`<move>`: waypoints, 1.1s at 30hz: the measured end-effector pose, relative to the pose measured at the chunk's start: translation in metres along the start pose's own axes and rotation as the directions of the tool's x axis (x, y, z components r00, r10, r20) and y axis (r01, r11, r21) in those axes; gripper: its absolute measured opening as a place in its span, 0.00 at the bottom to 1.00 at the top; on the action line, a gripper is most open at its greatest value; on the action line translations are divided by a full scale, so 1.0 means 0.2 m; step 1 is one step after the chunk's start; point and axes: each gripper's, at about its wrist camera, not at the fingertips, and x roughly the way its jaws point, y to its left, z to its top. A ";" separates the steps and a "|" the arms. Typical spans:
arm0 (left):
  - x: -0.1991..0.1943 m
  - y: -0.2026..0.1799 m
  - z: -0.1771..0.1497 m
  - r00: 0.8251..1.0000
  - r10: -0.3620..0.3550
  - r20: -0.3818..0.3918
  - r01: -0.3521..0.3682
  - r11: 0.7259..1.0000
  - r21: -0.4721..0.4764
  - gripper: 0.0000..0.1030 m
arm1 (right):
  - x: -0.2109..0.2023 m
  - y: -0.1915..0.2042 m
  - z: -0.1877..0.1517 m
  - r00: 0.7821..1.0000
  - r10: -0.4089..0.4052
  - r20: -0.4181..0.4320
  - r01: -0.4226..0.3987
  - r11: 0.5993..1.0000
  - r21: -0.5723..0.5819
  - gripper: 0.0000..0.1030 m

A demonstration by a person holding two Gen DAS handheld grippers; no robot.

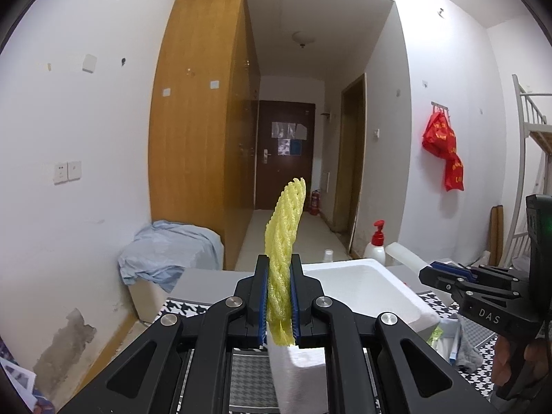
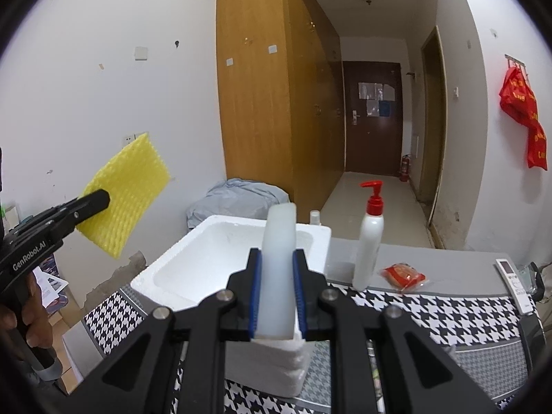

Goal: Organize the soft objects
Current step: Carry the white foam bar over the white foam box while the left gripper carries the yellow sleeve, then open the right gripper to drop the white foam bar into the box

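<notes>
My left gripper (image 1: pixel 279 272) is shut on a yellow foam net sleeve (image 1: pixel 284 231), held up in the air left of the white foam box (image 1: pixel 396 293). The same sleeve (image 2: pixel 127 200) shows at the left in the right wrist view, in the left gripper (image 2: pixel 100 200). My right gripper (image 2: pixel 278 258) is shut on a translucent white soft pad (image 2: pixel 277 269), held upright above the near edge of the foam box (image 2: pixel 172 269). The right gripper also shows at the right in the left wrist view (image 1: pixel 427 272).
A white pump bottle with a red top (image 2: pixel 369 245), a red snack packet (image 2: pixel 403 276) and a remote (image 2: pixel 515 284) lie on the houndstooth-cloth table (image 2: pixel 431 314). A covered bin (image 1: pixel 169 258) stands by the wooden wardrobe (image 1: pixel 200 131). Grey cloth items (image 1: pixel 465 345) lie by the box.
</notes>
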 end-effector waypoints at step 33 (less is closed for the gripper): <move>0.03 0.18 -0.08 0.998 0.054 -0.040 -0.056 0.997 -0.051 0.11 | 0.27 0.14 0.05 0.997 0.034 -0.068 -0.036 0.999 -0.027 0.21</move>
